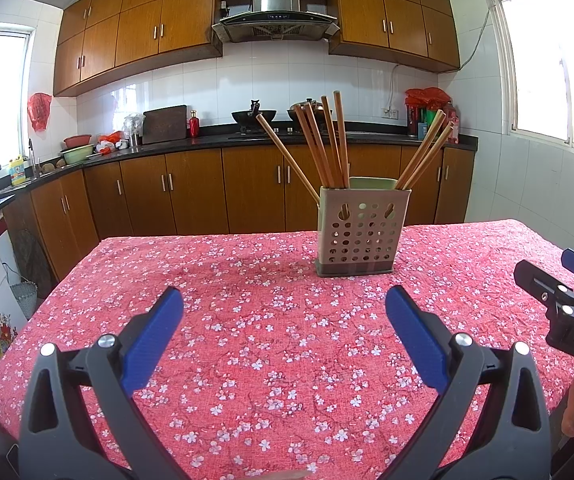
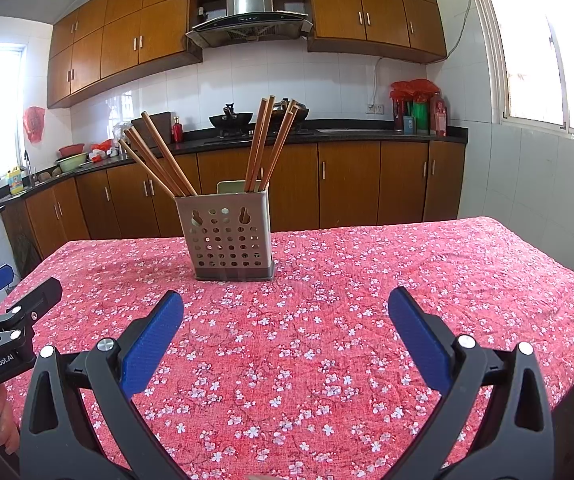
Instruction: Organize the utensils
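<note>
We see a gray holder (image 1: 357, 232) with round holes standing on the table with the red flowery cloth (image 1: 247, 340). Wooden chopsticks (image 1: 329, 144) stand inside it, leaning out to both sides, next to something pale green (image 1: 371, 182). Our left tongs (image 1: 283, 332) are spread wide and hold nothing. Our right tongs (image 2: 285, 334) are wide too, and hold nothing. The holder sits past both tongs, well apart from them, ahead and to the right of the left ones and ahead and to the left of the right ones.
</note>
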Motion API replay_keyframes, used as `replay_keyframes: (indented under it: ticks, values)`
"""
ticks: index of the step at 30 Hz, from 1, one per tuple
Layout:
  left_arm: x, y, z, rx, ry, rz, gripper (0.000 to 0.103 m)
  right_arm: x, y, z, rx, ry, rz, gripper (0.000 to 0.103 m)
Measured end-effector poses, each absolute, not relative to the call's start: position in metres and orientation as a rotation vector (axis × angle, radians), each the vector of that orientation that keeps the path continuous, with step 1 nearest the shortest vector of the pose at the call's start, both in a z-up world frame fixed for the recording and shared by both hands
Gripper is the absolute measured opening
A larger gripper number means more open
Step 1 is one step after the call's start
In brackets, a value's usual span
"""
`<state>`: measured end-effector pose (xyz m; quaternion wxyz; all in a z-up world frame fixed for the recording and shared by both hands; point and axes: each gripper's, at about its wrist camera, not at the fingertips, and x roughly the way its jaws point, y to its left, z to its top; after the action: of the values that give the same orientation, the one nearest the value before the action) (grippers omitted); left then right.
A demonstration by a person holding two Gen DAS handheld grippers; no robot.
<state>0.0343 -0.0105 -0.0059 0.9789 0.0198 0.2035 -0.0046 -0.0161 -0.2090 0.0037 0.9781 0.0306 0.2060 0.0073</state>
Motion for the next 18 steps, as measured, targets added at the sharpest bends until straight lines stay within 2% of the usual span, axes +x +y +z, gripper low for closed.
replay_keyframes:
  ticks: [18]
  values:
    - [0.0347, -0.0092, -0.0066, 0.04, 0.41, -0.01, 0.099, -0.0158, -0.2074, 0.0037, 0.063, 0.416, 0.013, 0.101]
